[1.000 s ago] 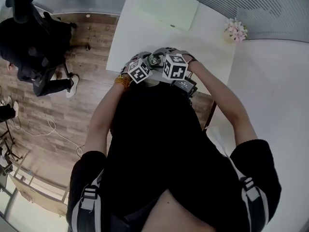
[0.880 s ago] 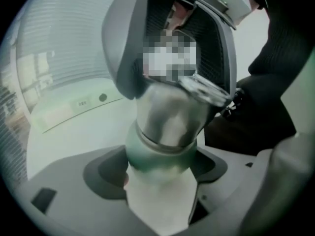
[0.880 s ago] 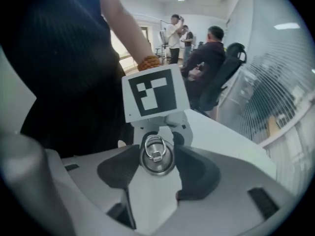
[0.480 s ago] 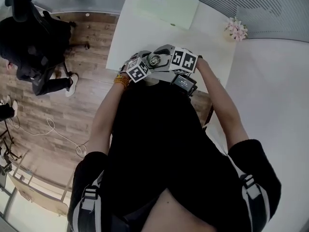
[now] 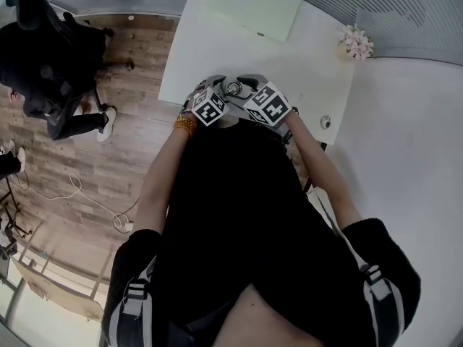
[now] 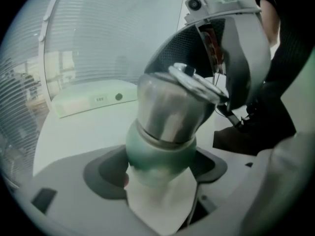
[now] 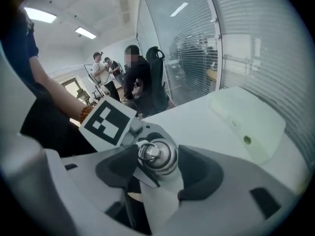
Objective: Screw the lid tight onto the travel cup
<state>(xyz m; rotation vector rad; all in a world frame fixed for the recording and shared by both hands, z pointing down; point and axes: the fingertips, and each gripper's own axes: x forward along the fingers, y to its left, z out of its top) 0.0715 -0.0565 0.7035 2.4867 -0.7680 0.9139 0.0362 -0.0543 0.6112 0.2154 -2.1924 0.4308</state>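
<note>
The travel cup [image 6: 160, 149] has a green band and a steel lid [image 6: 170, 107] with a ring on top. My left gripper [image 6: 157, 168] is shut on the cup's body and holds it tilted above the table's near edge. My right gripper [image 7: 157, 170] straddles the lid [image 7: 158, 155]; its jaws have just been closing, and the pads stand close on both sides without clearly pressing. In the head view both grippers meet at the cup [image 5: 232, 88], the left gripper [image 5: 219, 96] beside the right gripper [image 5: 249, 96], in front of the person's chest.
A white table [image 5: 210, 49] carries a pale green box [image 5: 253, 9] at its far side, a pink flower [image 5: 354, 43] at the right and a small round object [image 5: 325, 122]. People and an office chair [image 5: 51, 63] are on the wooden floor to the left.
The right gripper's marker cube rolled, swinging up and right, then back down and left. The left gripper and the cup stayed put.
</note>
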